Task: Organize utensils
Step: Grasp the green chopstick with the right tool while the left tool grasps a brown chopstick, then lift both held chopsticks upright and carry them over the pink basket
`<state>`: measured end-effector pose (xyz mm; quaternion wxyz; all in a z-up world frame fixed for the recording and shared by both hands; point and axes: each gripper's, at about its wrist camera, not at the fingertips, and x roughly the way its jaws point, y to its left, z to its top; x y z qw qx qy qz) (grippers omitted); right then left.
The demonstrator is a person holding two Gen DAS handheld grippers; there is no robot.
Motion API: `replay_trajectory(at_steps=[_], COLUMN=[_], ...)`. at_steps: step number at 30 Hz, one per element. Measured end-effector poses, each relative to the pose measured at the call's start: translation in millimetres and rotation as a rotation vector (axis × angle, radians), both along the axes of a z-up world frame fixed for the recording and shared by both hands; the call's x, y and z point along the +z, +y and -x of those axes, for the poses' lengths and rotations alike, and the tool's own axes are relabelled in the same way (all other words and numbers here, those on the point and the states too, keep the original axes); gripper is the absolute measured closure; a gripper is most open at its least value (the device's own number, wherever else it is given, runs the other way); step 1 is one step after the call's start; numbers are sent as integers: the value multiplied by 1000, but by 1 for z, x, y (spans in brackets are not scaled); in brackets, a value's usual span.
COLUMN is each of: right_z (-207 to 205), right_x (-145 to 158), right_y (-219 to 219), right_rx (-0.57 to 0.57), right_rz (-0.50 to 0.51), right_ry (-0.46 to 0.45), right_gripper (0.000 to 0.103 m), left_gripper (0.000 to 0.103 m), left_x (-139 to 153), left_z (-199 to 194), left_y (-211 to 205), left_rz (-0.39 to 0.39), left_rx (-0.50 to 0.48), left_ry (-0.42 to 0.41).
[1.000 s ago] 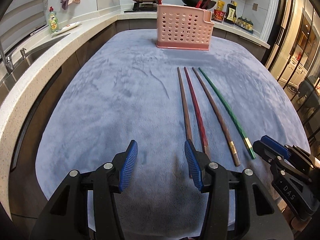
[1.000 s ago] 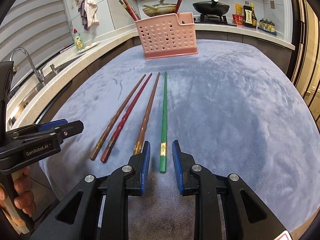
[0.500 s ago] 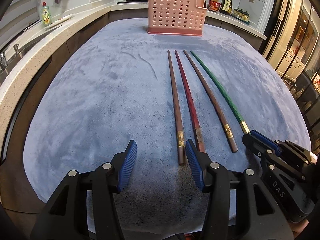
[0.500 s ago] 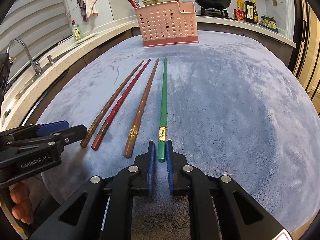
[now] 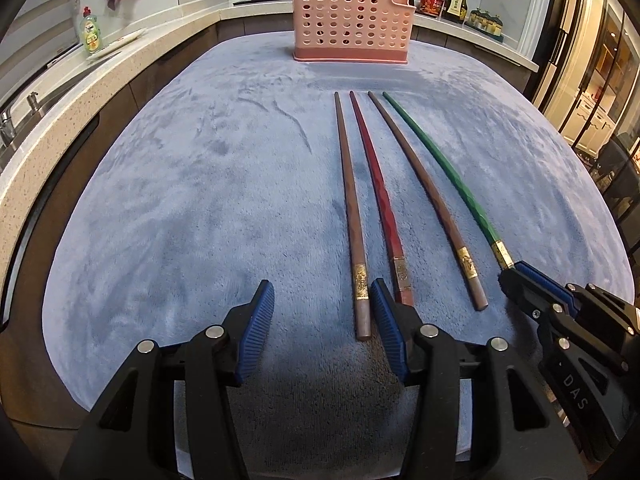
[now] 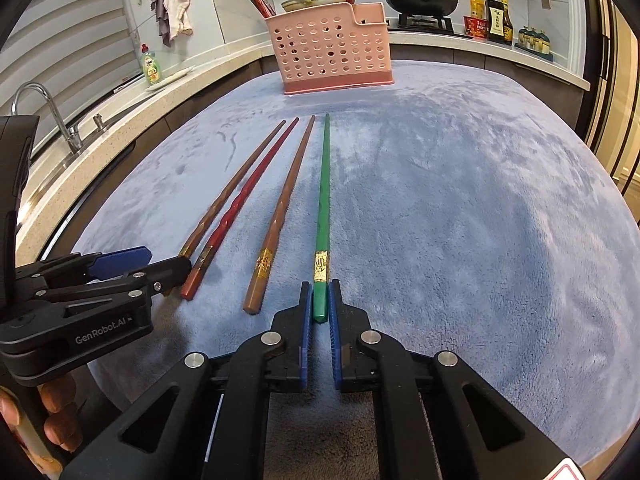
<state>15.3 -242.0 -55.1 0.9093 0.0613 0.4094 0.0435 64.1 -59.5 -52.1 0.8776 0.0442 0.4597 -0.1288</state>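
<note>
Several chopsticks lie side by side on a blue cloth: a brown one [image 5: 352, 216], a dark red one [image 5: 380, 200], a second brown one [image 5: 424, 184] and a green one [image 6: 323, 200]. My right gripper [image 6: 319, 300] is shut on the near end of the green chopstick, which still rests on the cloth. My left gripper [image 5: 322, 312] is open, its jaws either side of the near end of the leftmost brown chopstick. A pink perforated holder [image 5: 350, 24] stands at the far end of the cloth and holds several chopsticks.
A sink with a tap [image 6: 48, 116] and a green soap bottle [image 6: 151, 66] are on the counter to the left. A wok [image 6: 420, 0] and sauce bottles [image 6: 496, 18] stand on the back counter. The cloth's near edge lies just under both grippers.
My right gripper has closed around the green chopstick's end. My left gripper has moved forward so that the leftmost brown chopstick's end now lies between its open jaws.
</note>
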Motion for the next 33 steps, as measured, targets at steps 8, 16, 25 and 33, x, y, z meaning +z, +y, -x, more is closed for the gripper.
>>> replay_trajectory(at_steps=[8,16,25,33], right_z=[0,0,6,14], right_x=[0,0,3,18], right_y=[0,0,-4,-12], right_rx=[-1,-1,-9,-29], right_rz=[-3,-1,-12,-28], right_ry=[0,0,-3,-38], right_gripper=[96,96,96,96], left_gripper=[77,95,96,96], left_x=[0,0,5,18], left_z=[-3,-5,-3,2], left_y=[3,8,18,28], left_rz=[9,28,68,87], left_rx=[4,-1,5,14], left_ry=[-1,3,24,13])
